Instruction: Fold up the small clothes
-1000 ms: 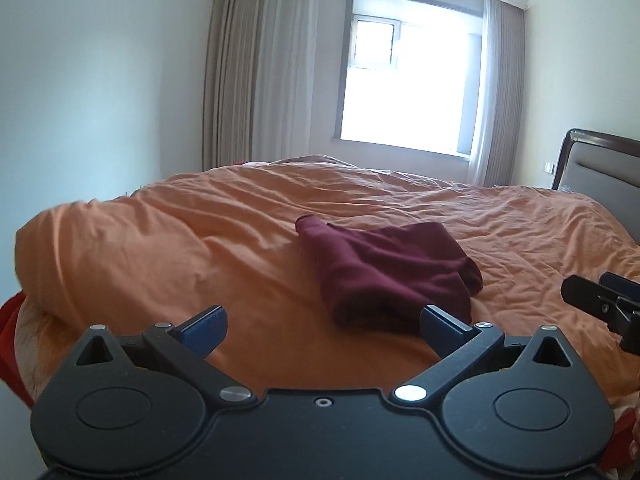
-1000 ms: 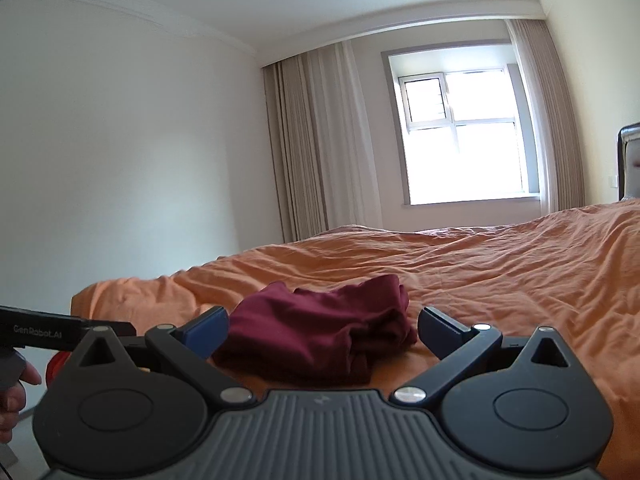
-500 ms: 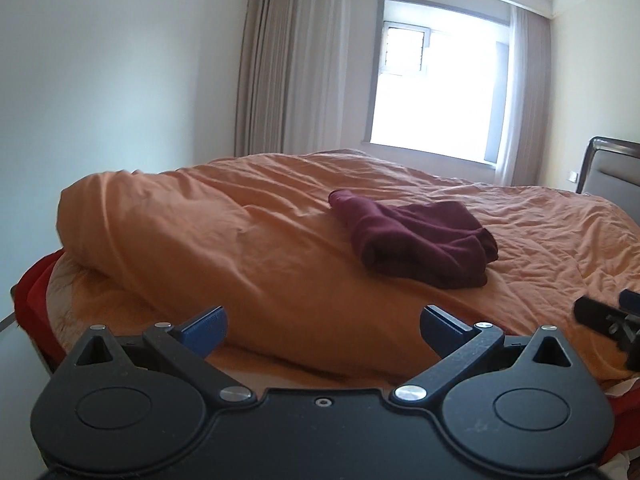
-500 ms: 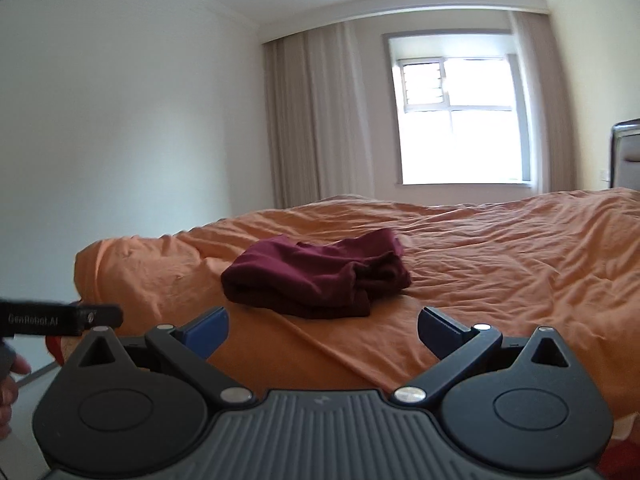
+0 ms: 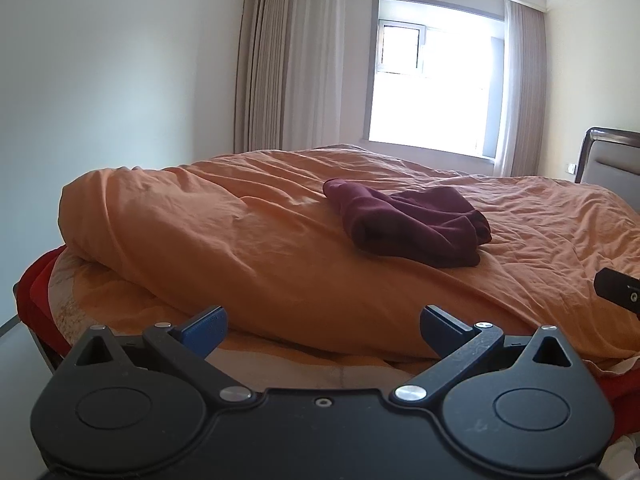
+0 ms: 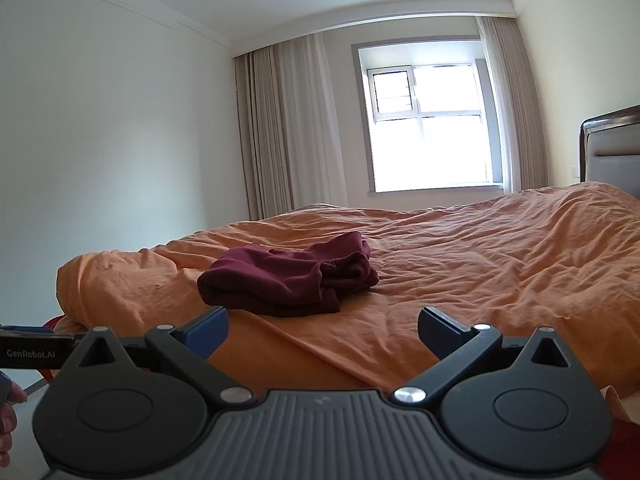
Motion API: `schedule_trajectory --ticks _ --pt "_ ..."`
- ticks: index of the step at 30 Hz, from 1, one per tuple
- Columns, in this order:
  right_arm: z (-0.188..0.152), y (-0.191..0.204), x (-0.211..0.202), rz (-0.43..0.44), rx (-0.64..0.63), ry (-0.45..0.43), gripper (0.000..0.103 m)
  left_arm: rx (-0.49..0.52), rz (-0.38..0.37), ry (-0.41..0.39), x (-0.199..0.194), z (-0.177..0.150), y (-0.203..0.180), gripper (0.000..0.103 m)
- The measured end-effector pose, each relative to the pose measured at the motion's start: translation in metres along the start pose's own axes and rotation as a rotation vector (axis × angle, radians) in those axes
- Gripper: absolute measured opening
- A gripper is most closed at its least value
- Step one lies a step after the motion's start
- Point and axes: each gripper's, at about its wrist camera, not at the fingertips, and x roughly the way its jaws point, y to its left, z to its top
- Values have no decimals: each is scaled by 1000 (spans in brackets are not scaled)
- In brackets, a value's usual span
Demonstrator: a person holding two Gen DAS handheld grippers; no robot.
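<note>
Lying folded on the duvet [image 5: 280, 264] is the garment [image 5: 408, 224]; both tongs, left [image 5: 323, 330] and right [image 6: 322, 330], are hovering spread, empty, apart from it.

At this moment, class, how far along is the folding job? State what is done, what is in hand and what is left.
Done: the maroon garment lies in a compact folded bundle on the orange duvet. In hand: nothing; the left tool and right tool are open, short of the garment. Left: no other clothes are visible, so perhaps only tidying.
</note>
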Motion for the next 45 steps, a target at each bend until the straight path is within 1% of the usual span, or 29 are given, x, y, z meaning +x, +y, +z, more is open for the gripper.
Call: schedule_trajectory --ticks 18,25,40,42,45 --pt "1 5 -1 1 -5 5 103 -41 11 3 -3 -1 9 102" --pt "-1 3 1 -6 0 18 103 -57 18 18 -3 -1 12 102" --pt "-1 5 -1 -23 -5 11 103 -63 19 30 -2 0 14 102" --pt "-1 5 -1 -24 -5 11 103 -62 41 48 -1 1 14 102" --pt "-1 5 -1 -23 -5 14 103 -48 125 84 3 2 12 102"
